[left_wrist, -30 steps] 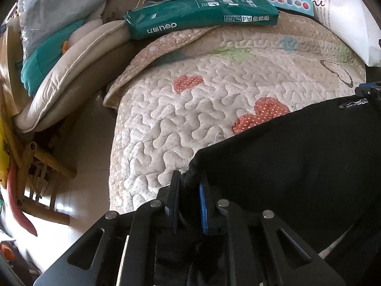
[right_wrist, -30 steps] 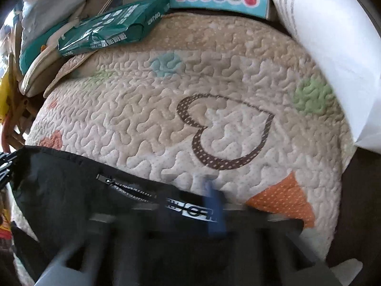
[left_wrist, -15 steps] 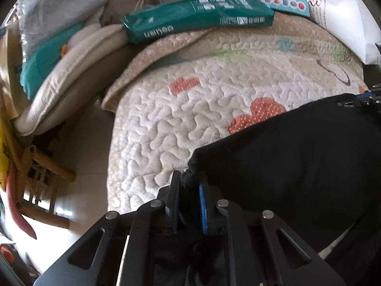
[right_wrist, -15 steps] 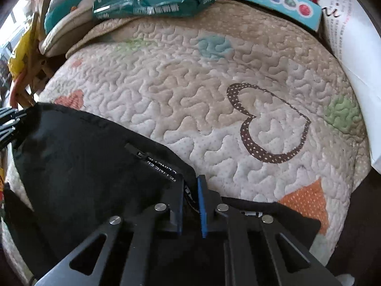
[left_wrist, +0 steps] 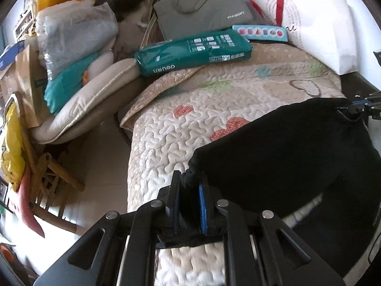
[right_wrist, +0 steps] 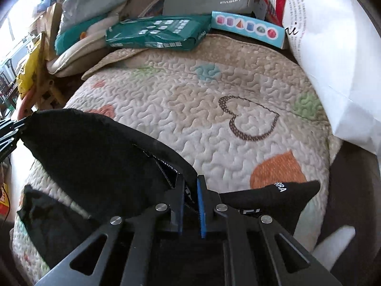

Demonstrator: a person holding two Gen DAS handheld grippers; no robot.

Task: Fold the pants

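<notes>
Black pants (left_wrist: 281, 152) hang stretched above a quilted heart-print bedspread (left_wrist: 181, 128). My left gripper (left_wrist: 189, 181) is shut on one bunched corner of the pants. My right gripper (right_wrist: 190, 186) is shut on the opposite corner, near a zip with a lettered tape (right_wrist: 164, 164). The pants (right_wrist: 90, 147) span between both grippers, lifted off the quilt (right_wrist: 202, 109). The other gripper shows at the far right of the left wrist view (left_wrist: 364, 107) and at the far left of the right wrist view (right_wrist: 9, 133). A lower layer of the pants (right_wrist: 276, 195) lies on the quilt.
A green paper pack (left_wrist: 193, 52), a blue shapes box (left_wrist: 259, 32), a grey bag (left_wrist: 202, 12) and a white bag (left_wrist: 316, 28) line the far edge. Cushions and bags (left_wrist: 71, 47) pile up at left, above a wooden rack (left_wrist: 50, 181) and floor.
Both grippers have risen and pulled back, lifting the stretched pants higher off the quilt. More of the far clutter has come into view.
</notes>
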